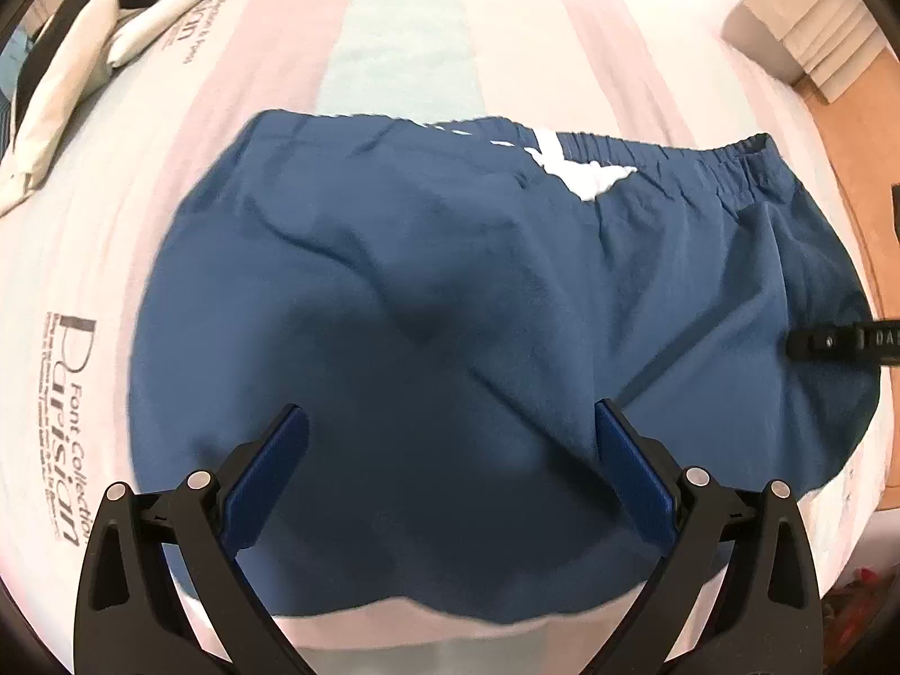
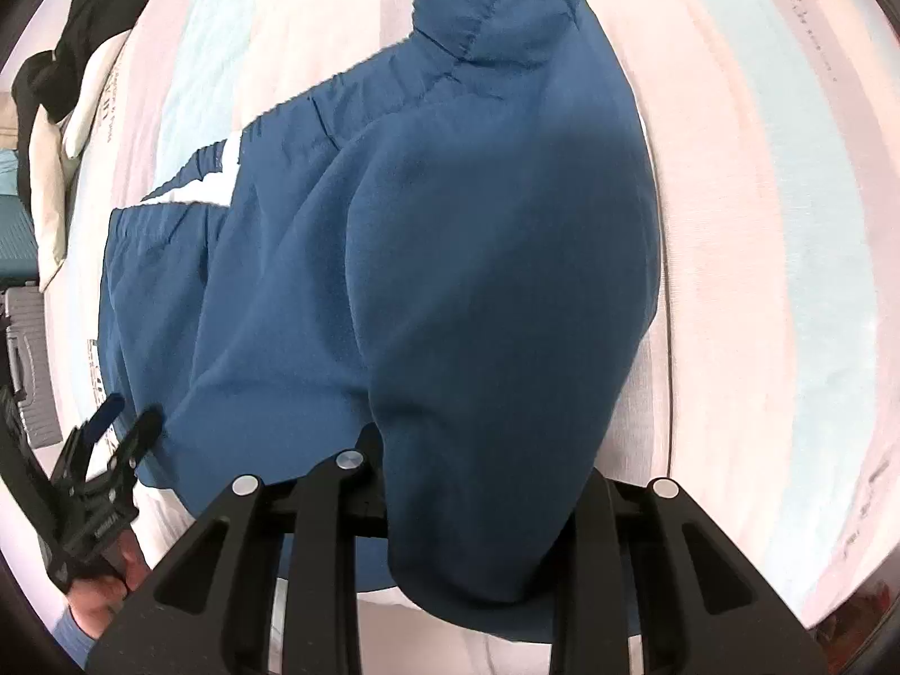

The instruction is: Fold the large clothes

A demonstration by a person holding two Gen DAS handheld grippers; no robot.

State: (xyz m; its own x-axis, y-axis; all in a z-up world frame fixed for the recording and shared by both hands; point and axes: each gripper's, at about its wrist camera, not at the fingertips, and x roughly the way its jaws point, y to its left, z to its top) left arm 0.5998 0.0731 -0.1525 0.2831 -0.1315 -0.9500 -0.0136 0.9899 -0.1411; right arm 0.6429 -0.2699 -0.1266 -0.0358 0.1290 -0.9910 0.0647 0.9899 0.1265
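Observation:
Blue shorts (image 1: 450, 304) with an elastic waistband and a white drawstring (image 1: 585, 174) lie spread on the bed. My left gripper (image 1: 450, 439) hovers just above them, fingers wide open and empty; it also shows in the right wrist view (image 2: 126, 413) at the lower left. My right gripper (image 2: 478, 478) is shut on a fold of the blue shorts (image 2: 495, 259), lifted and draped over its fingers, which hides the fingertips. Its tip (image 1: 832, 340) shows at the right edge of the left wrist view, on the shorts.
The bed sheet (image 1: 394, 45) has pink, white and pale green stripes with printed lettering. A cream pillow (image 1: 73, 90) and dark clothing (image 2: 84, 45) lie at the far left. A wooden floor (image 1: 866, 169) and pale furniture (image 1: 810, 17) are at the right.

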